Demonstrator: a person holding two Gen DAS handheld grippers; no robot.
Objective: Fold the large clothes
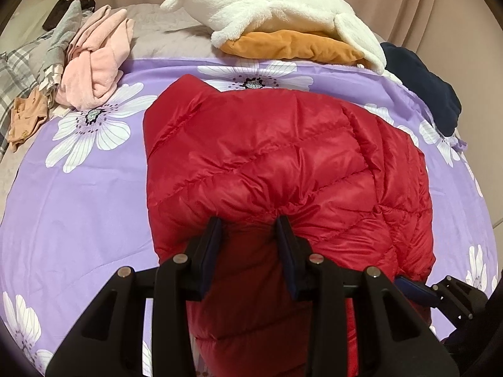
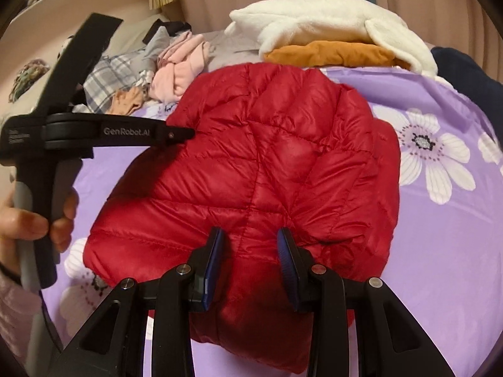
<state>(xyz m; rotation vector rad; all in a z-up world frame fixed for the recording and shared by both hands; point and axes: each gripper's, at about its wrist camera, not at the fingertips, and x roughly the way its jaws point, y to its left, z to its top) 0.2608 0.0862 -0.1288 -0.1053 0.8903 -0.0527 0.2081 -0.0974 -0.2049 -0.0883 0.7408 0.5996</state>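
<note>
Both wrist views look steeply down, close over the red jacket (image 1: 283, 163) on the bed (image 1: 78, 204). They share it, and the right view also catches the left hand-held gripper (image 2: 191, 132).

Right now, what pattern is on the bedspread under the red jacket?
The bedspread is lilac with large white flowers; the left wrist view shows it best.

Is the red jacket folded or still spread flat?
Partly folded. The red jacket lies bunched in a compact, doubled-over mound on the quilt, no sleeves spread out; both grippers pinch its near edge.
</note>
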